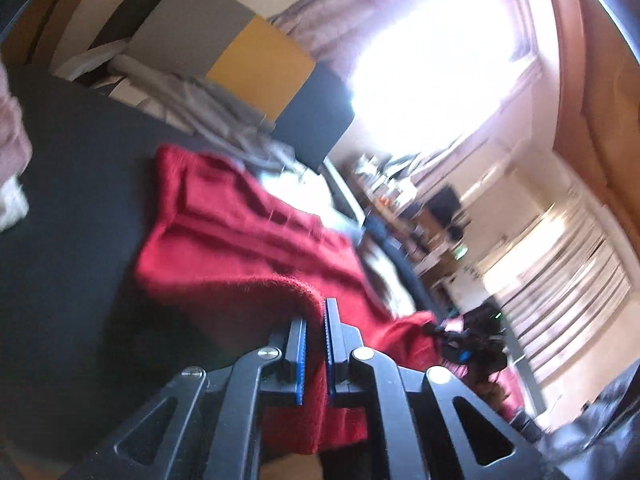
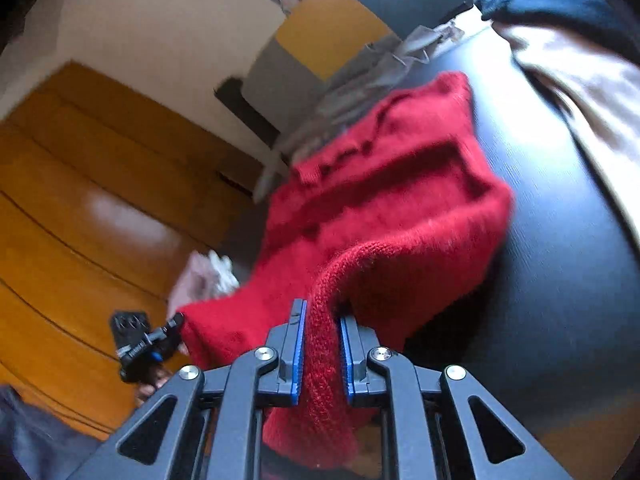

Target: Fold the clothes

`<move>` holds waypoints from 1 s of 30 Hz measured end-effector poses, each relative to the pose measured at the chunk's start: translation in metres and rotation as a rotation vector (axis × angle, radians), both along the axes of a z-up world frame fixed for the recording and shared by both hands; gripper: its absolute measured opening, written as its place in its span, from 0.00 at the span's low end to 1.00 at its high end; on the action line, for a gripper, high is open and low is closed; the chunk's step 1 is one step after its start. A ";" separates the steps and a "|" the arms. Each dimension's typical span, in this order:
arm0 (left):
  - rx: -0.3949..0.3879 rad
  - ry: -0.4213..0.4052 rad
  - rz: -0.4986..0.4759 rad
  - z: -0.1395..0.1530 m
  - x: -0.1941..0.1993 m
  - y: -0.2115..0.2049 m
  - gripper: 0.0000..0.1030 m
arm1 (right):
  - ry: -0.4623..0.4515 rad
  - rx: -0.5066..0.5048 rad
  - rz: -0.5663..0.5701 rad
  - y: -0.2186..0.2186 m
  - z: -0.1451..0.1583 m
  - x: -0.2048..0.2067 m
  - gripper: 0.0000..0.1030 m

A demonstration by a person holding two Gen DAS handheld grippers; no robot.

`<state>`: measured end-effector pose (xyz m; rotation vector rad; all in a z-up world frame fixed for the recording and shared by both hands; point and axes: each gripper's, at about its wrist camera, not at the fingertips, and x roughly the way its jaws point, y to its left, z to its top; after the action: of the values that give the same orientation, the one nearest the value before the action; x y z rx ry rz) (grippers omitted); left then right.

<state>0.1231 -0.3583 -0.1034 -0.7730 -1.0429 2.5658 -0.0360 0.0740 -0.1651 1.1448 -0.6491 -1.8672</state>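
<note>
A red knitted sweater (image 1: 248, 232) lies partly on the black table (image 1: 72, 200), with its near edge lifted off the surface. In the left wrist view my left gripper (image 1: 315, 312) is shut on one lifted edge, red knit pinched between the blue pads. In the right wrist view my right gripper (image 2: 322, 312) is shut on a thick ribbed edge of the same sweater (image 2: 392, 192), which drapes down over the table (image 2: 560, 260). Each view shows the other gripper off to the side, holding the far end of the raised edge.
A grey garment (image 1: 208, 104) is heaped at the table's far side, by a chair back with yellow and grey panels (image 1: 260, 64). A beige garment (image 2: 580, 92) and a dark blue one (image 2: 560, 0) lie further along the table. Pink cloth (image 1: 12, 136) sits at the edge. Wooden floor (image 2: 80, 220) lies below.
</note>
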 end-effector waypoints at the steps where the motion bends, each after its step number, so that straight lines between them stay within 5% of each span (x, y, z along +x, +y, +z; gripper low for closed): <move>1: 0.013 0.015 0.005 0.003 -0.010 -0.006 0.06 | 0.006 -0.007 -0.007 -0.006 0.003 -0.012 0.15; 7: 0.087 0.028 0.068 0.005 -0.100 -0.056 0.06 | 0.024 0.014 -0.068 -0.026 0.014 -0.096 0.15; 13: 0.059 -0.240 0.134 -0.071 -0.195 -0.089 0.06 | -0.109 0.097 -0.146 -0.040 -0.041 -0.184 0.15; 16: 0.055 -0.327 0.112 -0.105 -0.199 -0.083 0.05 | -0.172 0.128 -0.140 -0.043 -0.070 -0.198 0.12; 26: 0.034 -0.391 0.123 -0.108 -0.094 -0.058 0.05 | -0.195 0.140 -0.097 -0.010 -0.075 -0.111 0.12; 30: -0.033 -0.381 0.105 -0.091 -0.073 -0.037 0.05 | -0.171 0.131 -0.088 -0.008 -0.062 -0.089 0.25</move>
<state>0.0503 -0.3955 -0.1947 -1.2846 -1.1751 2.5877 -0.1245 0.0664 -0.2269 1.3918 -0.6900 -1.9232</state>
